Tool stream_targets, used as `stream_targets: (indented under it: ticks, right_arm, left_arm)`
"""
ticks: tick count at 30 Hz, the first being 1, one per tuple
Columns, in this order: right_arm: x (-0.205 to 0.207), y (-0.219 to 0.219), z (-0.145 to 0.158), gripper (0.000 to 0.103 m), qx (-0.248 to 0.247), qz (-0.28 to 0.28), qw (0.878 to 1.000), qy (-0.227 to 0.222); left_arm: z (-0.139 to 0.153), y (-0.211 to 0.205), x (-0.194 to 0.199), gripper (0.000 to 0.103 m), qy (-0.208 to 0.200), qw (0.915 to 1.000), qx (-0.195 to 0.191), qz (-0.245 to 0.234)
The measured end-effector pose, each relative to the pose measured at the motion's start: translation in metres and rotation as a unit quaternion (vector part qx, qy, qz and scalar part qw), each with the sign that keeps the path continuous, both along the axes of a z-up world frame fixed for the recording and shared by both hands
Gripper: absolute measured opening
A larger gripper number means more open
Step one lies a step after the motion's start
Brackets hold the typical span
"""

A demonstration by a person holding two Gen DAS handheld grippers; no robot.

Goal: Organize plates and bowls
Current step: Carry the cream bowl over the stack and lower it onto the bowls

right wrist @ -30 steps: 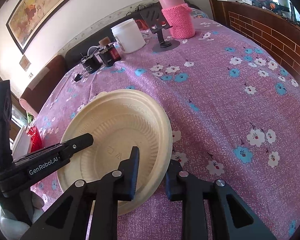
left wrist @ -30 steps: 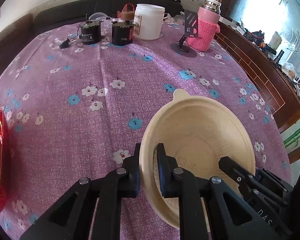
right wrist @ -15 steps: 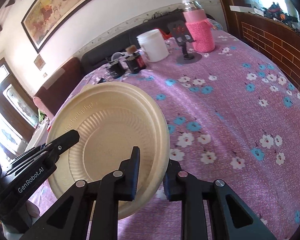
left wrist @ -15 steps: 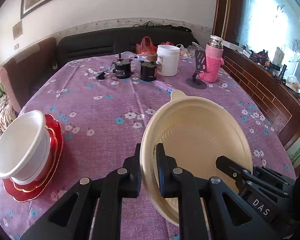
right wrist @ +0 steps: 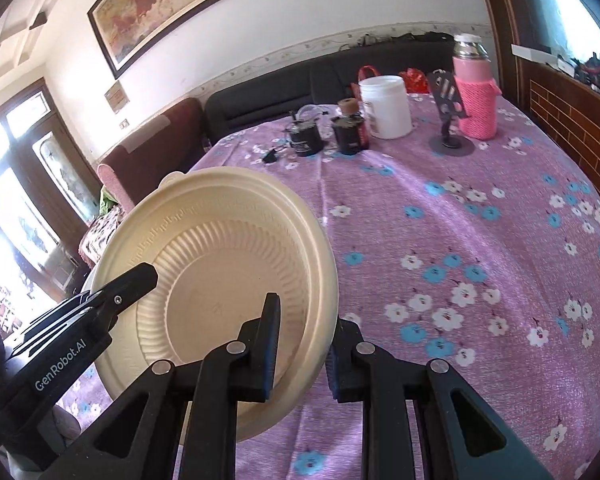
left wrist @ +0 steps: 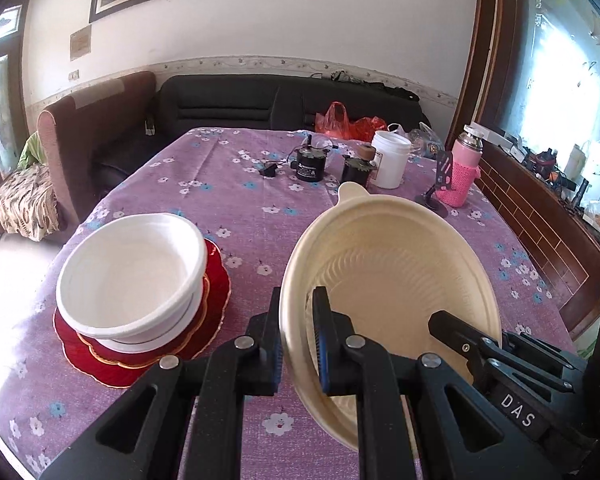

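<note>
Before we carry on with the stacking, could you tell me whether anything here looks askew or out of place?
The white bowls sit off-centre on the red plate, with the top one tilted. The beige bowl is tilted in mid-air, the left gripper and right gripper each clamping its rim. Nothing looks spilled or damaged.

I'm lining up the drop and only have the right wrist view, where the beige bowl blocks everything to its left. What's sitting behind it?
Observer: A stack of white bowls sits on a red plate, left of the beige bowl.
Operator: Anything in the top white bowl?
Observer: No, its inside looks empty.
Operator: How is the left gripper holding?
Observer: The left gripper pinches the beige bowl's near rim, with one finger inside and one outside.
</note>
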State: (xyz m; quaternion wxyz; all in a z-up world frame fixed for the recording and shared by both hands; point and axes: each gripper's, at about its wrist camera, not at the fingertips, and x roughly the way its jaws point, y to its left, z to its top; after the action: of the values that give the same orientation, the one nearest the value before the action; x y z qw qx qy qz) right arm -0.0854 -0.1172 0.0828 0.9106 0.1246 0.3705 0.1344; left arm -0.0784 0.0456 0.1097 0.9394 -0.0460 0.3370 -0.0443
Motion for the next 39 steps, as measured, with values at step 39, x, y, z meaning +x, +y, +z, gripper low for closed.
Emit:
stream_targets:
  ticks: [39]
  right_arm:
    - [0.073,0.194,0.027,0.022,-0.045,0.126,0.991,-0.009]
  left_arm:
    - [0.002,0.175,0.024,0.013,-0.008,0.9872,-0.022,0.158]
